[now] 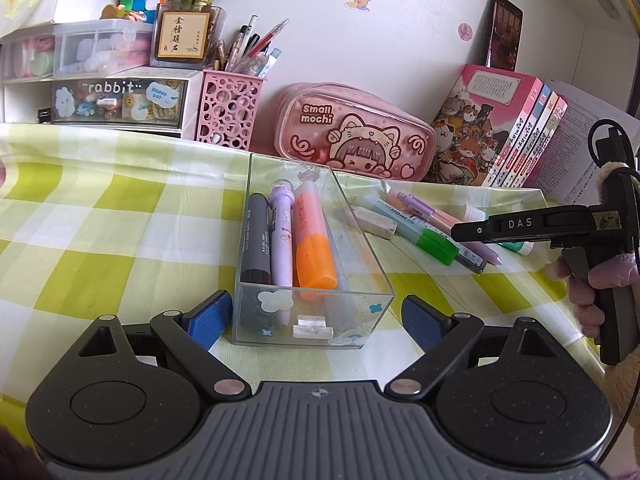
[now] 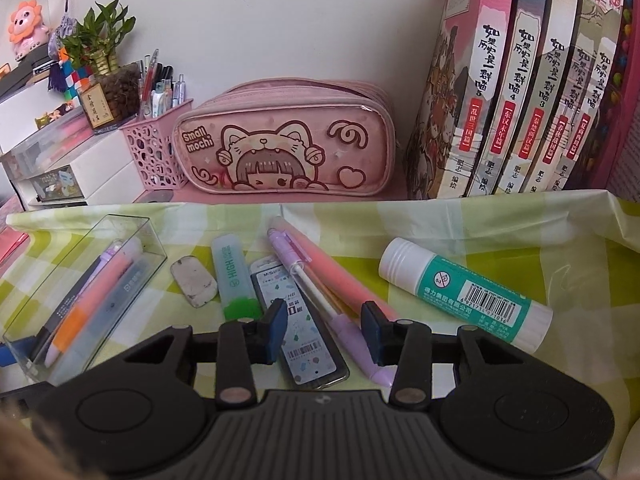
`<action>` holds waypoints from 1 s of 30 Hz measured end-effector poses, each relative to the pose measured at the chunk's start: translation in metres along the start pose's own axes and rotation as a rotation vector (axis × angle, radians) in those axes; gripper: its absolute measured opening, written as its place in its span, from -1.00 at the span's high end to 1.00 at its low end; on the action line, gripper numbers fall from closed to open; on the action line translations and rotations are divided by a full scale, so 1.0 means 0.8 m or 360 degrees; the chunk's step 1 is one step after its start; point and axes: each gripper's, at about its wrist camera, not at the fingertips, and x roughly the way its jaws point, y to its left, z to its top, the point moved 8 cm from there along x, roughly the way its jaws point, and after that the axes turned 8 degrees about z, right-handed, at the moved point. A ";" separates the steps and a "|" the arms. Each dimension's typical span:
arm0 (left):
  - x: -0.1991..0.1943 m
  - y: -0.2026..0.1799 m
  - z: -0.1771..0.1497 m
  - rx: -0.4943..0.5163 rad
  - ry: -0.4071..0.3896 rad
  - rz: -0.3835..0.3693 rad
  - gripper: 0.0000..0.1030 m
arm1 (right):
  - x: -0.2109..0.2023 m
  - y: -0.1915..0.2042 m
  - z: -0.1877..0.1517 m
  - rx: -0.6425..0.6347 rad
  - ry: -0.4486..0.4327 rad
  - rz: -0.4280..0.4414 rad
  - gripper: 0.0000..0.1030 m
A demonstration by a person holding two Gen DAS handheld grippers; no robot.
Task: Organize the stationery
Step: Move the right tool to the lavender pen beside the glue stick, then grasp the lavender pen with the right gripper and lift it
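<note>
A clear plastic box (image 1: 360, 248) (image 2: 154, 236) on the checked cloth holds a grey marker (image 1: 256, 236), a purple pen (image 1: 280, 236) and an orange highlighter (image 1: 314, 240). My left gripper (image 1: 316, 316) is open, its blue pads on either side of the box's near end. My right gripper (image 2: 324, 332) is open and empty, low over a lead refill case (image 2: 304, 336) and a purple pen (image 2: 320, 292). Beside them lie a green highlighter (image 2: 234, 276), a pink highlighter (image 2: 340, 276), an eraser (image 2: 194, 280) and a glue stick (image 2: 464, 292).
A pink pencil case (image 2: 284, 144) lies at the back against the wall. A pink pen holder (image 1: 228, 108) and drawer units (image 1: 116, 100) stand to the left. A row of books (image 2: 520, 88) stands at the right.
</note>
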 end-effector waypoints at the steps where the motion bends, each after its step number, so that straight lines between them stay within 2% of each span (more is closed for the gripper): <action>1: 0.000 -0.001 0.000 0.0001 0.0000 0.0000 -0.71 | 0.002 -0.001 0.000 -0.0006 0.0006 -0.0002 -0.26; 13: 0.000 -0.001 0.000 0.0002 0.0000 0.0000 -0.71 | -0.002 -0.019 -0.008 0.0111 0.0010 -0.0010 -0.13; 19: -0.001 -0.002 0.000 -0.0003 -0.0001 -0.0006 -0.71 | -0.024 -0.025 -0.024 0.0220 0.0036 -0.0060 -0.05; 30: -0.001 -0.003 0.000 -0.0008 -0.0002 -0.0013 -0.72 | -0.075 -0.012 -0.065 0.0239 0.0074 -0.0078 0.08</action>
